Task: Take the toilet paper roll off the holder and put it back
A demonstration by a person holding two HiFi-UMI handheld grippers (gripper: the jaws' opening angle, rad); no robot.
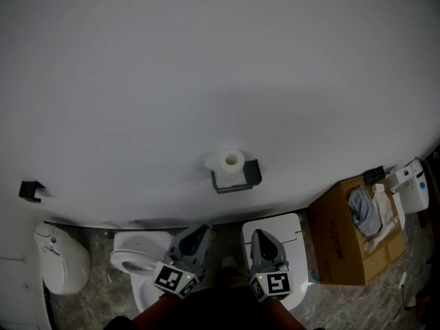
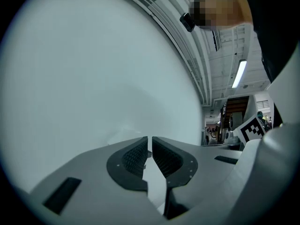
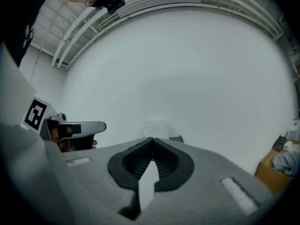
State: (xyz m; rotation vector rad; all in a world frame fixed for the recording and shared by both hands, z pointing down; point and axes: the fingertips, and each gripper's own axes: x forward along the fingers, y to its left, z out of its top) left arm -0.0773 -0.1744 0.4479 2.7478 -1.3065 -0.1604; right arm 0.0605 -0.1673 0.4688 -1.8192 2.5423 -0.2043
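A white toilet paper roll (image 1: 230,159) stands upright on a dark holder (image 1: 238,177) fixed to the white wall. Both grippers hang low, well below the roll and apart from it. My left gripper (image 1: 200,236) points up and to the right; its jaws are shut with nothing between them (image 2: 150,143). My right gripper (image 1: 264,240) sits just right of it, also shut and empty (image 3: 152,142). In the right gripper view the roll (image 3: 156,126) shows faintly above the jaw tips, with a corner of the holder (image 3: 176,138) beside it.
A toilet bowl (image 1: 130,261) and a white tank lid (image 1: 289,227) lie under the grippers. A white fixture (image 1: 60,258) stands at the left. An open cardboard box (image 1: 344,243) with cloth sits at the right. A small black bracket (image 1: 29,190) is on the wall.
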